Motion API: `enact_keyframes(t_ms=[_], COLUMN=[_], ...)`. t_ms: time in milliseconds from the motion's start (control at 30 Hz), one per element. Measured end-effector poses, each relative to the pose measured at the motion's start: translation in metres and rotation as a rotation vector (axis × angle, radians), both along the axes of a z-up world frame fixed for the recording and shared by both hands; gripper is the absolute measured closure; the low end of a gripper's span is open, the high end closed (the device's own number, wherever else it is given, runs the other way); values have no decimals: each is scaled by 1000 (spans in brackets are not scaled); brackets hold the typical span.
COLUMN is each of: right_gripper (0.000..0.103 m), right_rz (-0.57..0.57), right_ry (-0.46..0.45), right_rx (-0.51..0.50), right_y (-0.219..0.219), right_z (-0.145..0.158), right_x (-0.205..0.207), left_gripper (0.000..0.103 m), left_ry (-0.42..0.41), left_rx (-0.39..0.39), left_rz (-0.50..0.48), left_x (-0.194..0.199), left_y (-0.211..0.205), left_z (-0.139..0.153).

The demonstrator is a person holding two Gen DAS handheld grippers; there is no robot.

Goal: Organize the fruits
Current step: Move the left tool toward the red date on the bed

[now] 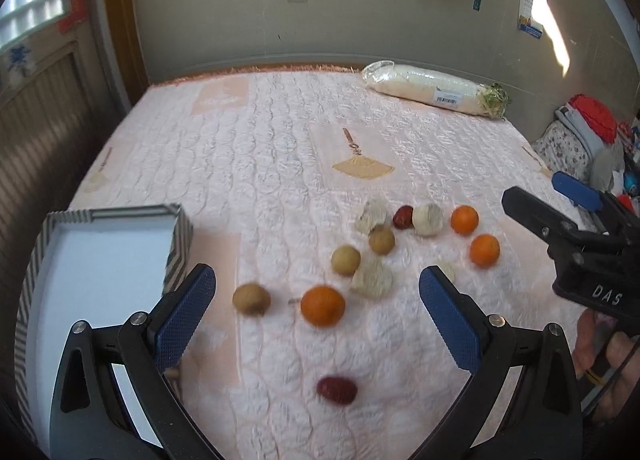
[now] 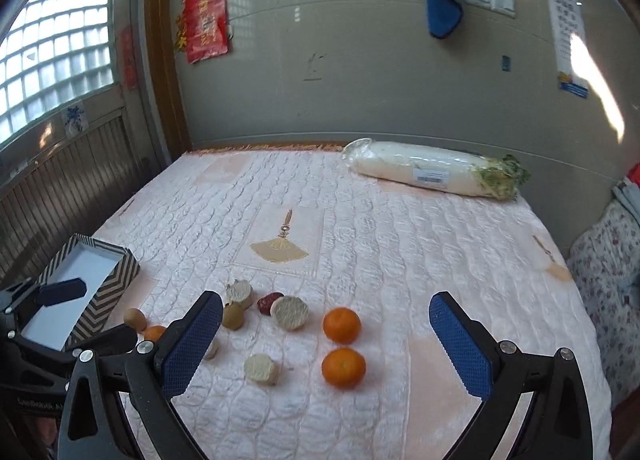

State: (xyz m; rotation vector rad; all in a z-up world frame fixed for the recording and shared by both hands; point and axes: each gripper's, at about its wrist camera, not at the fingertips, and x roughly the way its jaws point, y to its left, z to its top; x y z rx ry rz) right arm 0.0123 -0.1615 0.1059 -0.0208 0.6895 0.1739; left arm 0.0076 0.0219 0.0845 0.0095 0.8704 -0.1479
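1. At the left edge of the left wrist view sits your striped box [image 1: 178,244], empty, on the bed [image 1: 280,148].
2. Your left gripper [image 1: 316,292] hangs with jaws released, holding nothing. Between them lie a brown fruit [image 1: 251,299], an orange [image 1: 322,305] and, lower, a red date [image 1: 337,389].
3. Close carelessly and you could nudge the brown fruit instead; round fruit will likely roll on this quilted cover.
4. Right of centre, the pale fruit pieces [image 2: 289,313] crowd another date [image 2: 267,303]; a grab there may catch two.
5. Your right gripper [image 2: 326,334] is also spread and empty above two oranges [image 2: 342,325]. Watch the grippers don't collide.
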Motion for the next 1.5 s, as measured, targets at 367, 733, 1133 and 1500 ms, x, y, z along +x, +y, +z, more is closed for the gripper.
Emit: enact_keyframes(t_ms=[367, 733, 1133, 1500], right_gripper=[0, 3, 5, 23], right_rz=[-50, -24, -9, 68], right_ry=[168, 102, -6, -10], right_rx=[39, 106, 60, -18], right_y=[-17, -28, -5, 7], right_z=[7, 8, 2, -13], right_x=[17, -11, -90, -124], left_gripper=[0, 0, 0, 0], left_ry=[85, 107, 49, 46], left_rx=[68, -21, 9, 28], left_rz=[-13, 17, -70, -20], left_x=[13, -53, -89, -94], left_y=[15, 22, 5, 5], left_z=[26, -9, -37, -53])
